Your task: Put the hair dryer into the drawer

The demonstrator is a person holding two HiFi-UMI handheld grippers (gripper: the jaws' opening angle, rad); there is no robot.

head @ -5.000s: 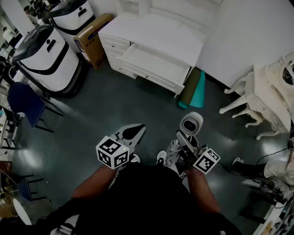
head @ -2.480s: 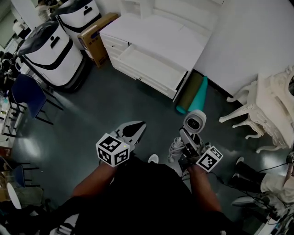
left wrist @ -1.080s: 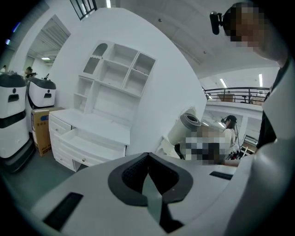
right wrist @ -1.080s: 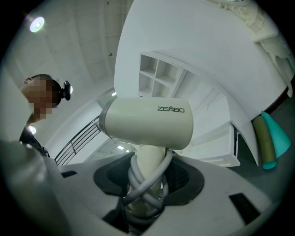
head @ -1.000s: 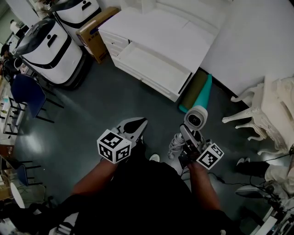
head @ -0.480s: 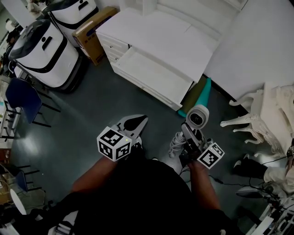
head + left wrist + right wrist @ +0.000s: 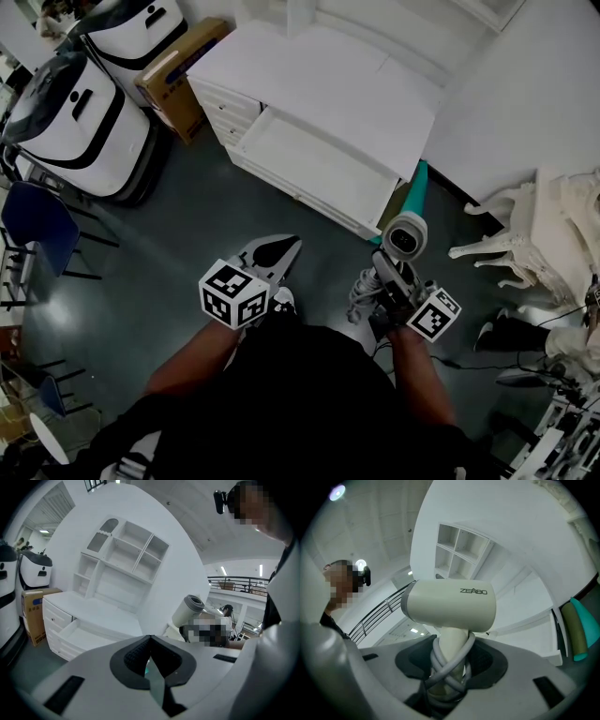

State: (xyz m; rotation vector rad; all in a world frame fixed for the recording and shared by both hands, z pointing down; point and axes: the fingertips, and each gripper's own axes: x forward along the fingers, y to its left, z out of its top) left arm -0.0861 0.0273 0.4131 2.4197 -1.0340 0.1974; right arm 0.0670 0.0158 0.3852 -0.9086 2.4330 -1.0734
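The right claw point(image 7: 384, 286) grips the handle of the hair dryer point(image 7: 405, 236), upright with its cord wound round, and the open drawer point(image 7: 317, 165) lies farther off and slightly left, while the left claw point(image 7: 274, 255) is closed on nothing.

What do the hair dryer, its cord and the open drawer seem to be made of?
The hair dryer looks like moulded plastic: a cream, smooth satin body with printed lettering. The cord is probably rubber or soft plastic: grey, matte, bending in loops round the handle. The drawer looks like white painted wood or board, flat and matte; which of the two cannot be told.
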